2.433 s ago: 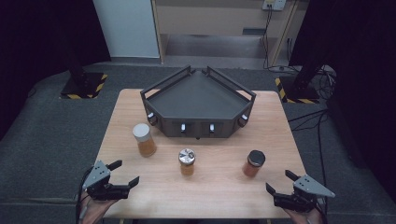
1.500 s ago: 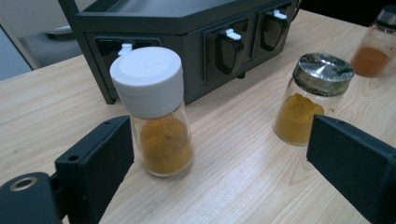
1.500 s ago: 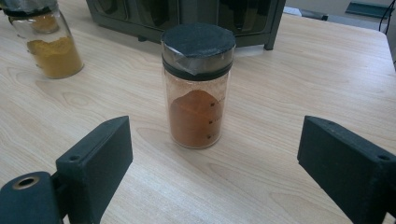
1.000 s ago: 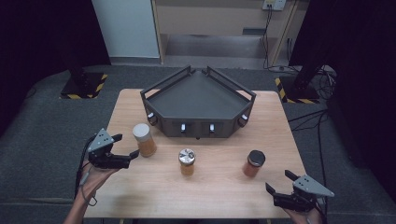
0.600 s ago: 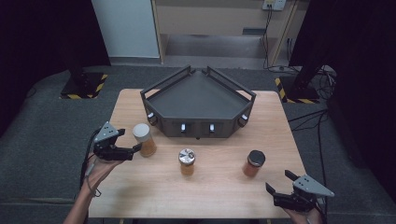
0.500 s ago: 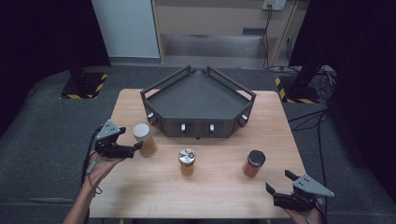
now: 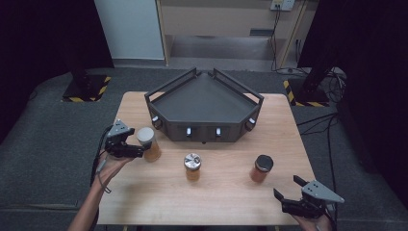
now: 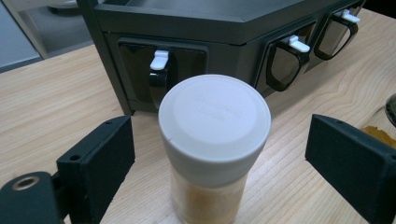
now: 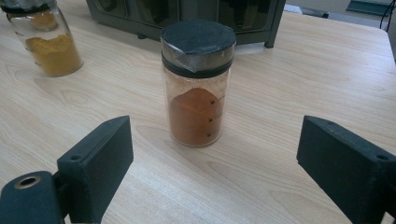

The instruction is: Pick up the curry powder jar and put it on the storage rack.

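Observation:
A white-lidded jar of orange powder (image 7: 147, 143) (image 8: 214, 122) stands upright on the wooden table (image 7: 226, 192), left of a black angular tray (image 7: 207, 131) (image 8: 196, 21). My left gripper (image 7: 140, 151) (image 8: 222, 144) is open, one jaw on each side of this jar with a gap on both sides. A silver-lidded jar (image 7: 192, 166) (image 9: 44, 42) stands mid-table. A black-lidded jar of red-brown powder (image 7: 261, 169) (image 9: 198, 84) stands to the right. My right gripper (image 7: 287, 186) (image 9: 217, 154) sits open near the front edge, a short way behind that jar.
The tray's front wall carries dark handles with white latches (image 8: 159, 59). Bare wood lies between the jars and along the front edge. The floor around the table is dark grey, with black stands with yellow-striped bases (image 7: 84, 89) at the back corners.
My left gripper has moved forward and right from the front-left corner up to the white-lidded jar, which now stands between its jaws. The right gripper has kept still.

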